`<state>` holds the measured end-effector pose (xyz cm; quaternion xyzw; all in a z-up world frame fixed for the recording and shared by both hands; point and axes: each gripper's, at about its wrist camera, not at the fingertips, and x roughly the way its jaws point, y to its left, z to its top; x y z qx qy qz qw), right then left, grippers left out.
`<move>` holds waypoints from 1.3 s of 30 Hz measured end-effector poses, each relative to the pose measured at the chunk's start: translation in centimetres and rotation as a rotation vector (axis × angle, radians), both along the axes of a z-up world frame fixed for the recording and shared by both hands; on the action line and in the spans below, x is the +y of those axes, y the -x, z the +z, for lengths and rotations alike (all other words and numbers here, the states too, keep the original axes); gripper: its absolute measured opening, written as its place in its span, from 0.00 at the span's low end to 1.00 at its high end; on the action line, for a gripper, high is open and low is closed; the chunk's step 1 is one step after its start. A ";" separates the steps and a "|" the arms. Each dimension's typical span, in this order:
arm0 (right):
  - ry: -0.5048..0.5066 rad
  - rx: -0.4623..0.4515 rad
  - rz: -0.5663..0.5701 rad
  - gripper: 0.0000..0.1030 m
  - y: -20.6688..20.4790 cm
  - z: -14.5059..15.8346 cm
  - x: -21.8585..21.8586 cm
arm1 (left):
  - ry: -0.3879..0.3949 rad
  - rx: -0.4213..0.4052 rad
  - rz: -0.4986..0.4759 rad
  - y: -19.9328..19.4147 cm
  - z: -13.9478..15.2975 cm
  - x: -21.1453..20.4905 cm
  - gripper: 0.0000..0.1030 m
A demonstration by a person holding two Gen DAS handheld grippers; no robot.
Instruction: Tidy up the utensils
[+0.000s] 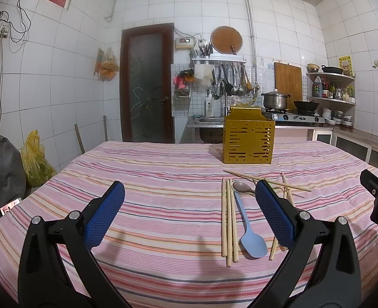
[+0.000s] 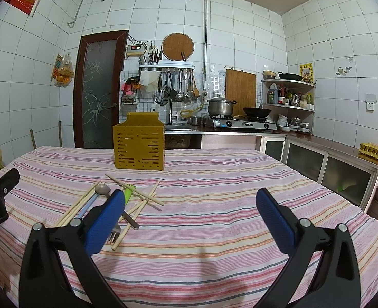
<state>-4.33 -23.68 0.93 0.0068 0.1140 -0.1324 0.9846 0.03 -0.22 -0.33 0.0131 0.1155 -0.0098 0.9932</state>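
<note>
A yellow slotted utensil holder (image 1: 248, 138) stands upright at the far side of the striped table; it also shows in the right wrist view (image 2: 139, 145). In front of it lie several wooden chopsticks (image 1: 228, 218), a light blue spoon (image 1: 250, 233) and a brown spoon (image 1: 241, 186). The right wrist view shows the chopsticks (image 2: 137, 193), a green utensil (image 2: 128, 192), the brown spoon (image 2: 102, 189) and a fork (image 2: 114, 234). My left gripper (image 1: 189, 213) is open and empty, left of the utensils. My right gripper (image 2: 189, 215) is open and empty, right of them.
The table carries a pink striped cloth (image 1: 163, 179). A yellow bag (image 1: 35, 159) sits by the left wall. Behind the table are a door (image 1: 148, 82), a sink, a stove with a pot (image 1: 275, 100) and corner shelves (image 2: 289, 97). Cabinets (image 2: 317, 159) run along the right.
</note>
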 end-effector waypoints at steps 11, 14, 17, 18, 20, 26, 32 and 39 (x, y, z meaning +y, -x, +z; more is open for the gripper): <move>0.001 0.000 -0.002 0.97 0.1 0.1 -0.1 | 0.001 -0.001 0.000 0.0 0.0 0.1 0.95; 0.001 0.001 -0.002 0.97 0.1 0.1 -0.1 | 0.001 -0.001 0.000 0.0 0.0 0.1 0.95; 0.001 0.000 -0.003 0.97 0.2 0.0 -0.3 | 0.001 -0.001 0.001 0.0 0.0 0.1 0.95; 0.001 0.000 -0.003 0.97 0.2 0.1 -0.2 | 0.001 -0.001 0.000 0.0 0.0 0.1 0.95; 0.002 0.001 -0.005 0.97 0.2 0.1 -0.3 | 0.001 -0.001 0.000 0.0 0.1 0.1 0.95; 0.002 0.000 -0.004 0.97 0.2 0.0 -0.3 | 0.002 -0.001 0.000 0.0 0.1 0.2 0.95; 0.003 0.000 -0.005 0.97 0.2 0.1 -0.4 | 0.002 -0.002 0.000 0.1 0.1 0.2 0.95; 0.001 -0.002 -0.009 0.97 0.3 0.2 -0.5 | 0.005 -0.006 0.005 0.3 0.2 0.4 0.95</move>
